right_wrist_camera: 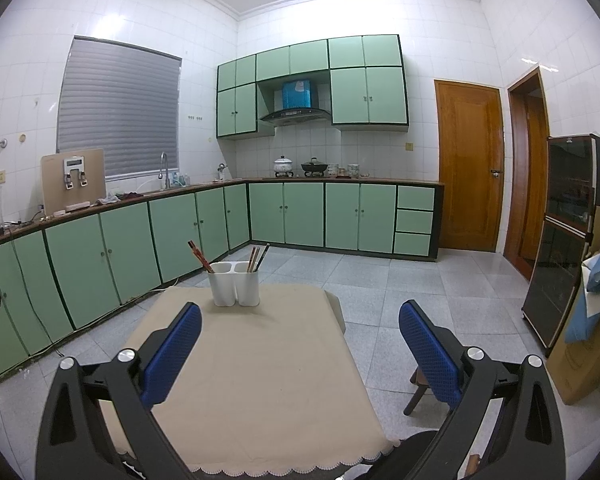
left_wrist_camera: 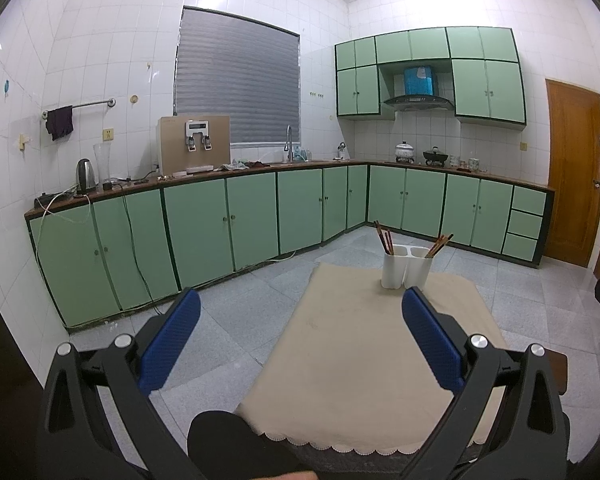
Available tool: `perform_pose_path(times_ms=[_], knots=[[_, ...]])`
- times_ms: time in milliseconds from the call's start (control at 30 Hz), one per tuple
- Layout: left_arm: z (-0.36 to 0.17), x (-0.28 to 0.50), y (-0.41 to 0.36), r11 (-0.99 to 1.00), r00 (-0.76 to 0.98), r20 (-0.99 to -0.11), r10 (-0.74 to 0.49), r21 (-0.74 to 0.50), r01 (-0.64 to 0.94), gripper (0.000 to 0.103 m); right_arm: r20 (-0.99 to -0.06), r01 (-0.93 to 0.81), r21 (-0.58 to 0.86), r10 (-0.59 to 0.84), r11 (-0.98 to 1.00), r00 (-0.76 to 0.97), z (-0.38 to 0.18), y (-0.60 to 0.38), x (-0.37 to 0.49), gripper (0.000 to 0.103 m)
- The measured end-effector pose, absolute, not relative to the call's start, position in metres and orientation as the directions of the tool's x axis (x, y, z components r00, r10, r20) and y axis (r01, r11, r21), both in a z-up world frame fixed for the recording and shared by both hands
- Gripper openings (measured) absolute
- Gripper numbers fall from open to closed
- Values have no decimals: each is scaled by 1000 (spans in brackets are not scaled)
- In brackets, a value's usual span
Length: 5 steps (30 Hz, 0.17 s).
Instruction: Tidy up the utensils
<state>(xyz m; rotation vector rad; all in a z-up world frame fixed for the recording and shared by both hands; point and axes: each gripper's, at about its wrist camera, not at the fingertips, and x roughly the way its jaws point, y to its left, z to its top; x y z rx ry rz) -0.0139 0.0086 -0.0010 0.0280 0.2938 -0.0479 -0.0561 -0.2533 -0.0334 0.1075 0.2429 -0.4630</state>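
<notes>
Chopsticks stand in a white two-compartment holder on the tablecloth, well ahead of both empty, wide-open claws: left gripper, right gripper.

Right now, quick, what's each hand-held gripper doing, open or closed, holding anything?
Left hand-held gripper: open, holding nothing.
Right hand-held gripper: open, holding nothing.

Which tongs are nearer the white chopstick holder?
Left, slightly, judging by apparent size. The left tongs have the white chopstick holder ahead and right; the right tongs have it ahead and left.
</notes>
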Motion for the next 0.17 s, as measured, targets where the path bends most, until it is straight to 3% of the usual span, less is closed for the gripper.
perform_pose_path(times_ms=[167], knots=[[0, -14, 8, 998, 954, -296, -45, 16, 52, 98, -254, 454, 47, -429, 890, 867, -33, -254, -57, 97]])
